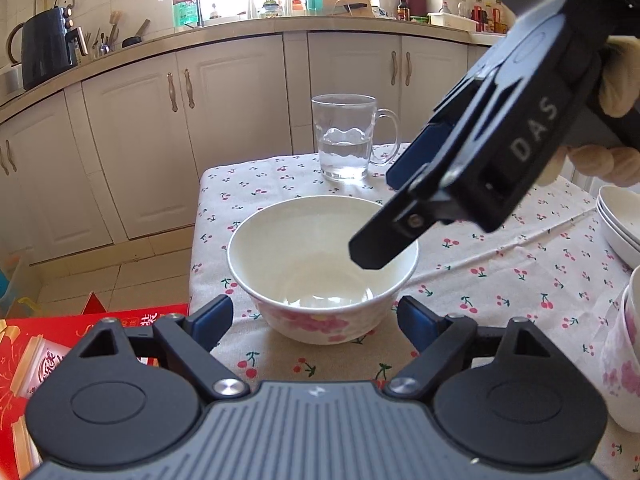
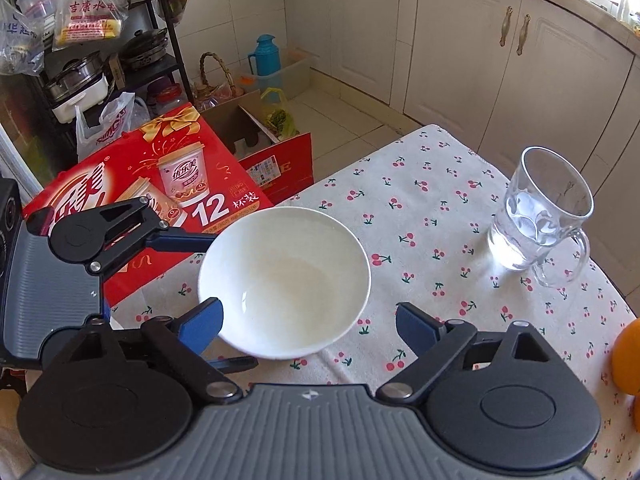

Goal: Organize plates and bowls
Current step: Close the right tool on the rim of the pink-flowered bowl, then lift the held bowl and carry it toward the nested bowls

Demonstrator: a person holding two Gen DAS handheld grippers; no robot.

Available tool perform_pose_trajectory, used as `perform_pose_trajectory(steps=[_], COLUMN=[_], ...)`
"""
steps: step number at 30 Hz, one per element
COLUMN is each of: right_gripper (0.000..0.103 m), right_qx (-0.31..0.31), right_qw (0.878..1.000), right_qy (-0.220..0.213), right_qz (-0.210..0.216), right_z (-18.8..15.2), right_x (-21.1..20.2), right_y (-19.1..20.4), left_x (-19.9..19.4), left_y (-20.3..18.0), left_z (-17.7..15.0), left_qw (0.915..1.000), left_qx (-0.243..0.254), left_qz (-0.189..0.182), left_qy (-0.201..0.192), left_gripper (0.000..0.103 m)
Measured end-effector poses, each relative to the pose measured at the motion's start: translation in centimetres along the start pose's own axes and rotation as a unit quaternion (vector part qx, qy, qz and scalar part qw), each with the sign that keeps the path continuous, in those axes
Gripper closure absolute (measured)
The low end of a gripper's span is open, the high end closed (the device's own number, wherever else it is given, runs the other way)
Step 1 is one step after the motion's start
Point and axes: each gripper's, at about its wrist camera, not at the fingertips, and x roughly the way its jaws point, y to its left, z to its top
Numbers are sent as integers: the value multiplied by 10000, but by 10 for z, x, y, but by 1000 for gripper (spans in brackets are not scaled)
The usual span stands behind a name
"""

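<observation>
The left gripper has its jaws spread wide to either side of the bowl, holding nothing; the span looks chosen to straddle the bowl's rounded wall near the base. The right gripper is likewise wide open and empty, its jaws poised above and around the near rim, likely readying a grasp from the other side. The bowl is glazed white ceramic, smooth inside, with pink blossoms outside, and sits upright on a cherry-print cloth. Beyond the left jaws stands a ribbed glass mug holding some water. Far right of them, more white bowls are nested, probably this one's destination.
</observation>
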Motion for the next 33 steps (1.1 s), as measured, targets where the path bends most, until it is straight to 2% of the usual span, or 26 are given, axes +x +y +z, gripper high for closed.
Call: perform_pose_trajectory(steps=[1, 9, 19, 33], right_gripper=[14, 22, 37, 37], right_qx=[4, 194, 318, 334], right_qw=[10000, 9997, 9990, 9989], right_qy=[22, 42, 76, 47], right_qz=[42, 162, 293, 316], right_z=[2, 9, 8, 5], right_x=[4, 29, 39, 36], right_y=[-2, -16, -21, -19], left_x=[0, 2, 1, 3], left_y=[0, -2, -1, 0], left_z=[0, 2, 2, 5], left_qw=[10000, 10000, 9998, 9996], left_qx=[1, 68, 133, 216], left_qz=[-2, -52, -107, -171], left_qy=[-15, -50, -64, 36], left_gripper=[15, 19, 19, 19])
